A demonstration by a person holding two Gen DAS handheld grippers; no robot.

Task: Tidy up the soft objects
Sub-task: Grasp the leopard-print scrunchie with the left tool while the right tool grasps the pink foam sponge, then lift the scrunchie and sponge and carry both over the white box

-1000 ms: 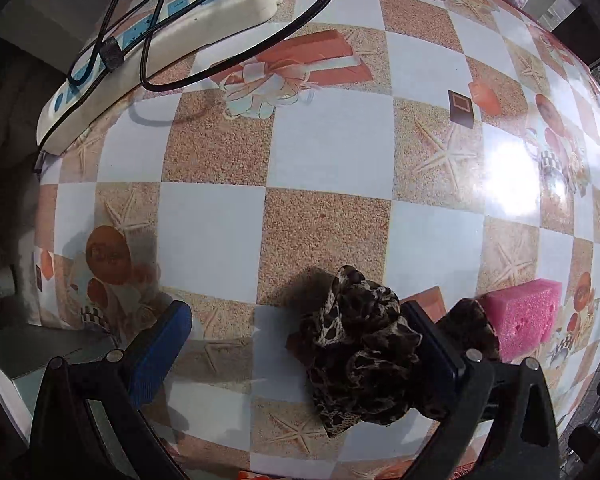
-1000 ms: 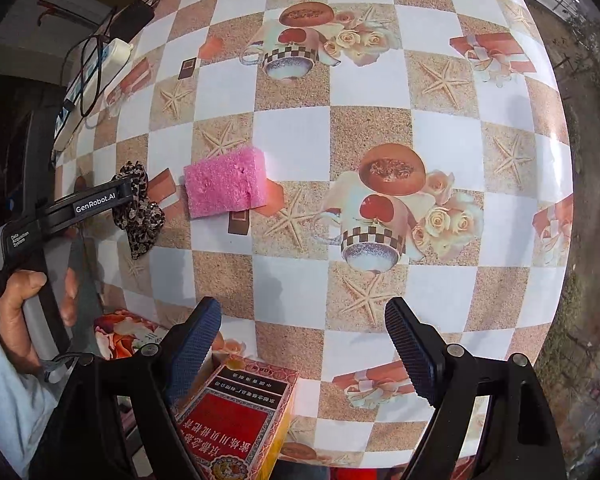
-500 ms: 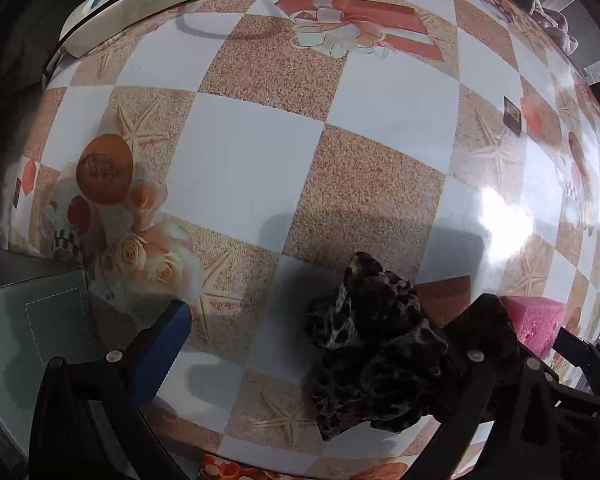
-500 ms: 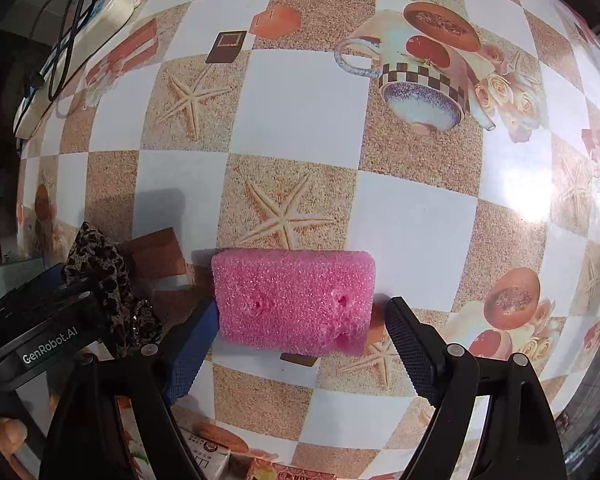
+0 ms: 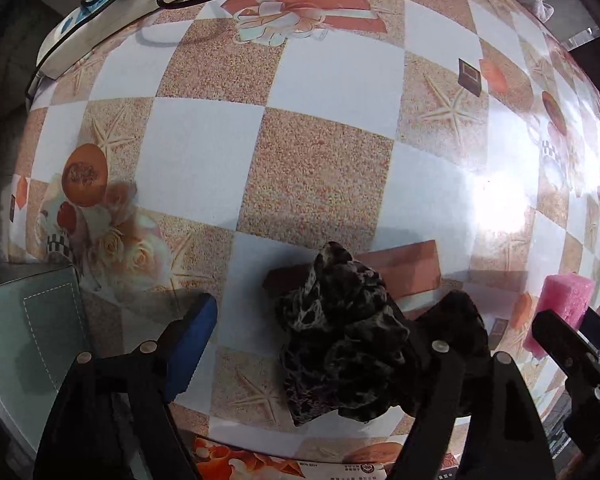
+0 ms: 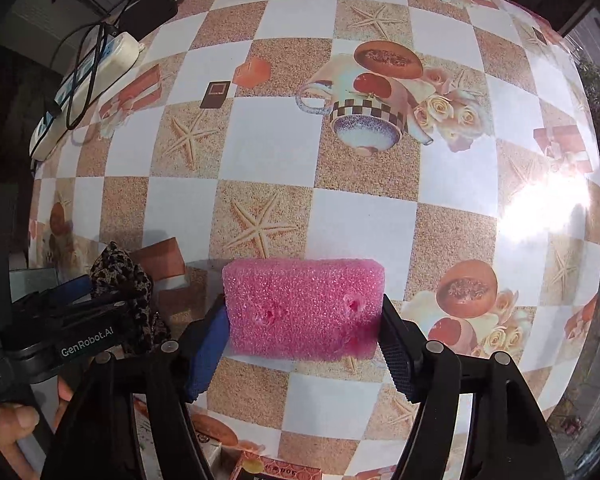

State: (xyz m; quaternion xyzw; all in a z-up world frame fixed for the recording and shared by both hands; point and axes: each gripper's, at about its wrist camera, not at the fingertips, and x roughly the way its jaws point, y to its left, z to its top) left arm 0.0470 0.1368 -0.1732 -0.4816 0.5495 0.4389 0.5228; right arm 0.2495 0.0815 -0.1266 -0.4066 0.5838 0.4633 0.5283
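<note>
My right hand-held gripper is closing on the pink sponge lying on the worktop; both pads touch its 2 short ends. It's light and squashy, so I'd pinch gently. My left hand-held gripper is closing around the leopard-print scrunchie, left pad still clear.

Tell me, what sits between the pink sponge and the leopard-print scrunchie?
Nothing loose: only bare tablecloth separates the pink sponge from the scrunchie, seen in the right wrist view.

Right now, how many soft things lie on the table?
2. The pink sponge lies between the right gripper fingers; the leopard scrunchie lies beside it, at the left gripper. Others may be hidden.
</note>
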